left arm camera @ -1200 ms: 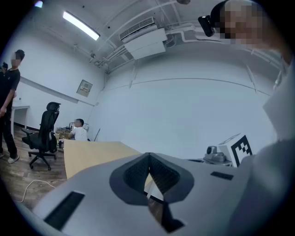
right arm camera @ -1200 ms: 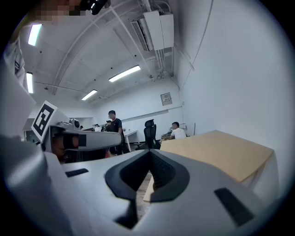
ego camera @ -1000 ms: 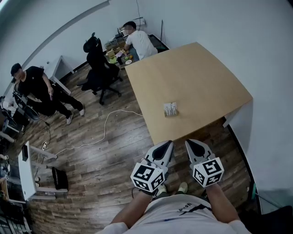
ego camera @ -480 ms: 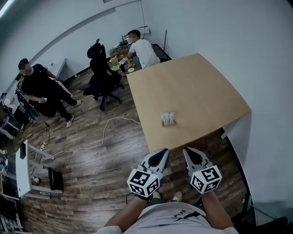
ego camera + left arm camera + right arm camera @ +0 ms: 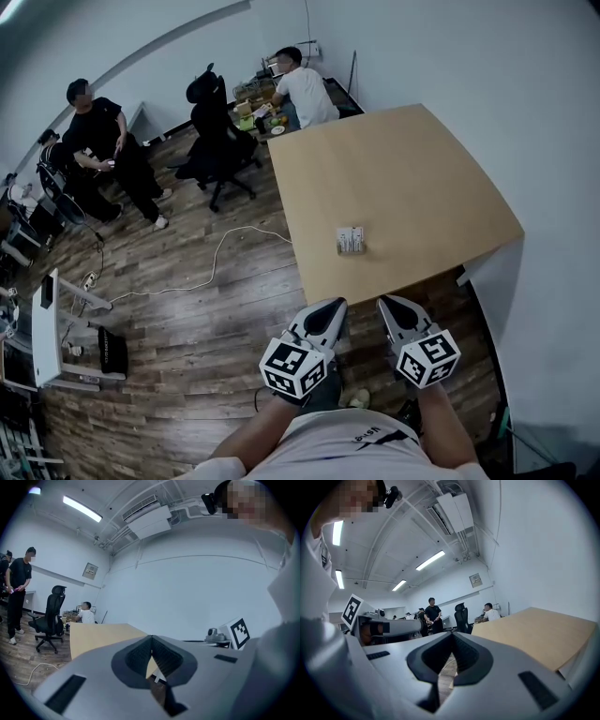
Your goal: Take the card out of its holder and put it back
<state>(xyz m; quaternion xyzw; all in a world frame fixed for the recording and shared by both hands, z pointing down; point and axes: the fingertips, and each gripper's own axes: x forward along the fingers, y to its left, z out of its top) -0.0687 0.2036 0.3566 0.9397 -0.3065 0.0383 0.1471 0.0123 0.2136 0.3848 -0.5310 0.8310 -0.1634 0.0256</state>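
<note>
- Find the card holder (image 5: pixel 350 240) on the bench (image 5: pixel 422 178), close to the front edge. At this size, cannot tell the card apart from the holder, nor whether it lies flat or stands.
- Read the left gripper (image 5: pixel 330 311) as clenched: in the left gripper view, jaws pressed tip to tip with nothing between.
- Read the right gripper (image 5: pixel 391 307) the same way: jaws closed on each other, empty.
- Note both grippers held low before the body, off the bench and over the wooden floor (image 5: pixel 187 328), well apart from the holder.
- Judge the task as not yet begun: no contact with card or holder.
- Expect a light, thin card, rather stiff but easy to bend, probably smooth and slippery on its faces.
- Expect a light holder too, likely to slide on the bench when pulled.
- Plan to steady the holder with one gripper and to take the card with the other by the edge that stands out of the holder, not by a corner.
- Press gently only, to avoid a crease.
- See dark print on the pale face of the holder, too small to read; no brand to make out.
- See black-and-white square markers on the cubes of both grippers: patterns only, no letters.
</note>
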